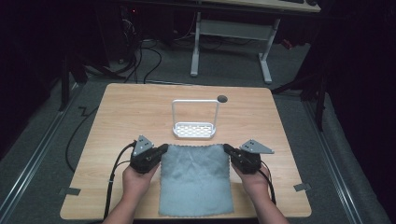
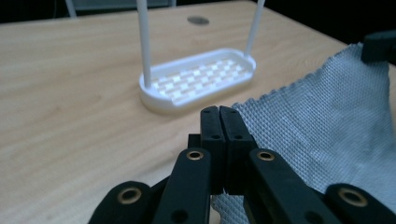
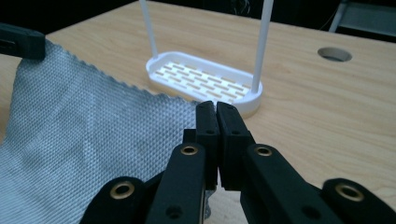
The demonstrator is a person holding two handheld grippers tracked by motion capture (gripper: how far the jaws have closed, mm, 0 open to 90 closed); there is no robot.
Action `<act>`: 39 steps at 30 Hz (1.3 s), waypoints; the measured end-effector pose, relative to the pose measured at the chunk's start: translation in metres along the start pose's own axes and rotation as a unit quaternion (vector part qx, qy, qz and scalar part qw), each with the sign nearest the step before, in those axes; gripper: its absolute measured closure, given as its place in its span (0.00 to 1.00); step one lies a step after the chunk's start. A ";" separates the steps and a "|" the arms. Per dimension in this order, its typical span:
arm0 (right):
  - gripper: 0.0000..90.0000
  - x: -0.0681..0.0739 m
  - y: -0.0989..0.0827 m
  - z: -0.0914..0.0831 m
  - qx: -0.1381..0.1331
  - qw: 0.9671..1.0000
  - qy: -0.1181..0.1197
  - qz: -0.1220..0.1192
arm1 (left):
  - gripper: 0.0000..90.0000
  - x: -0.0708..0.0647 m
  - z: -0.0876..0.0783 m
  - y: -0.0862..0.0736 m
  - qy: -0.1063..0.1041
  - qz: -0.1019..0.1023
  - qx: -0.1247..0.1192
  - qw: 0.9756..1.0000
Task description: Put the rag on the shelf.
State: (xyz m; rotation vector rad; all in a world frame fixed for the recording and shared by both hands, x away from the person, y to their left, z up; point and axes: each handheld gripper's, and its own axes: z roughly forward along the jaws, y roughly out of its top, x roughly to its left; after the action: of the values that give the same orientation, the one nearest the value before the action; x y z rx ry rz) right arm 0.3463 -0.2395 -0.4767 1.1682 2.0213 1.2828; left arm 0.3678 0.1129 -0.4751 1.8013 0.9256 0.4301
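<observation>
Left gripper [image 1: 164, 148] is clamping the far left corner of one grey cloth [image 1: 196, 179], and the right gripper [image 1: 226, 149] is clamping its far right corner; both pairs of jaws are closing tight on the fabric. One cloth is lying at the near edge of the table [image 1: 121, 112], its far edge raised. One white rack [image 1: 194, 122] with a tall handle is standing just beyond it, near the middle, apart from the cloth. One round hole [image 1: 222, 99] is sitting near the far edge

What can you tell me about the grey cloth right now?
The grey cloth is a rectangular, waffle-textured fabric with zigzag-cut edges. It lies spread near the table's front edge, just before the white rack. Its two far corners are pinched in the shut jaws of the left gripper and right gripper, and look lifted slightly.
</observation>
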 end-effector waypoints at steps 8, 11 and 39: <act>0.99 -0.002 0.018 -0.007 -0.034 0.999 0.004 -0.001 | 1.00 0.001 -0.009 0.025 0.004 -0.001 -0.045 0.999; 0.99 -0.002 0.028 -0.012 -0.052 0.999 0.004 -0.005 | 1.00 0.000 -0.010 0.033 0.005 0.007 -0.057 0.998; 0.99 -0.012 0.116 -0.021 -0.142 0.989 -0.019 -0.022 | 1.00 0.012 -0.018 0.110 0.037 0.053 -0.144 0.988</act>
State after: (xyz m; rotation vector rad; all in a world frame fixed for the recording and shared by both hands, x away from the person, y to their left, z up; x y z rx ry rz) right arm 0.3840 -0.2369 -0.3645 1.0004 1.7564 1.4591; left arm 0.4070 0.1137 -0.3696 1.5822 0.7762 0.6661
